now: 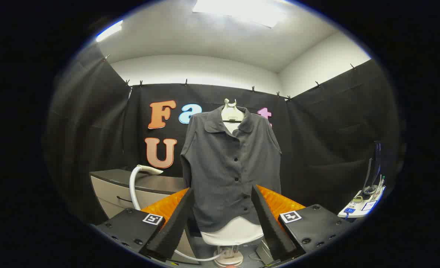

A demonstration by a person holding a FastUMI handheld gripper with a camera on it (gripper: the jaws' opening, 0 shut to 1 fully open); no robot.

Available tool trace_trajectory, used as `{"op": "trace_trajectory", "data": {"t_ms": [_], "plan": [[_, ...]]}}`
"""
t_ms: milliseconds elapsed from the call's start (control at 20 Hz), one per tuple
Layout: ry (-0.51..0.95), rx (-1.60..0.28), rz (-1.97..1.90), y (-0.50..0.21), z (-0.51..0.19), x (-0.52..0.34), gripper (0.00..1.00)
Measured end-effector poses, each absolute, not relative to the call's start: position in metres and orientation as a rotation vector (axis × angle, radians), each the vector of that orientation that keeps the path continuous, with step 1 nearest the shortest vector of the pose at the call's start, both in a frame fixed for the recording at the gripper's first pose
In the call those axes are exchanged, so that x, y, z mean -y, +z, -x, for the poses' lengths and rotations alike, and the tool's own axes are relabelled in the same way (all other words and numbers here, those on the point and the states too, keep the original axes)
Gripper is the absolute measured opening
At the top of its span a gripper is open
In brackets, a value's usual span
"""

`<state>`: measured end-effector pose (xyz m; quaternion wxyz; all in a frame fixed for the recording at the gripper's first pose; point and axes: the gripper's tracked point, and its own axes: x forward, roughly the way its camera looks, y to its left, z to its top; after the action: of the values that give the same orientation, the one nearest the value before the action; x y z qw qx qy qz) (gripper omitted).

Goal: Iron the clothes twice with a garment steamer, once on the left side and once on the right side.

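Grey shirt (230,167) is being displayed on a mannequin beyond the gripper (223,193); its fingers are being held wide, gripping nothing.

Gripper (223,193) apparently open — shirt (231,167) beyond.

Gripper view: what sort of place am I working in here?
Likely a cloth-walled recording booth set up for garment steaming: a grey shirt on a mannequin torso, a steamer head resting on a counter. The open gripper holds nothing.
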<state>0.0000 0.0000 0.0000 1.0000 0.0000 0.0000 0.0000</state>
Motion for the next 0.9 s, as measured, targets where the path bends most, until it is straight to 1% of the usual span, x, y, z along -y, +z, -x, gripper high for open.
{"op": "trace_trajectory", "data": {"t_ms": [900], "plan": [[-0.01, -0.01, -0.011, -0.0042, 0.0043, -0.0038, 0.98]]}}
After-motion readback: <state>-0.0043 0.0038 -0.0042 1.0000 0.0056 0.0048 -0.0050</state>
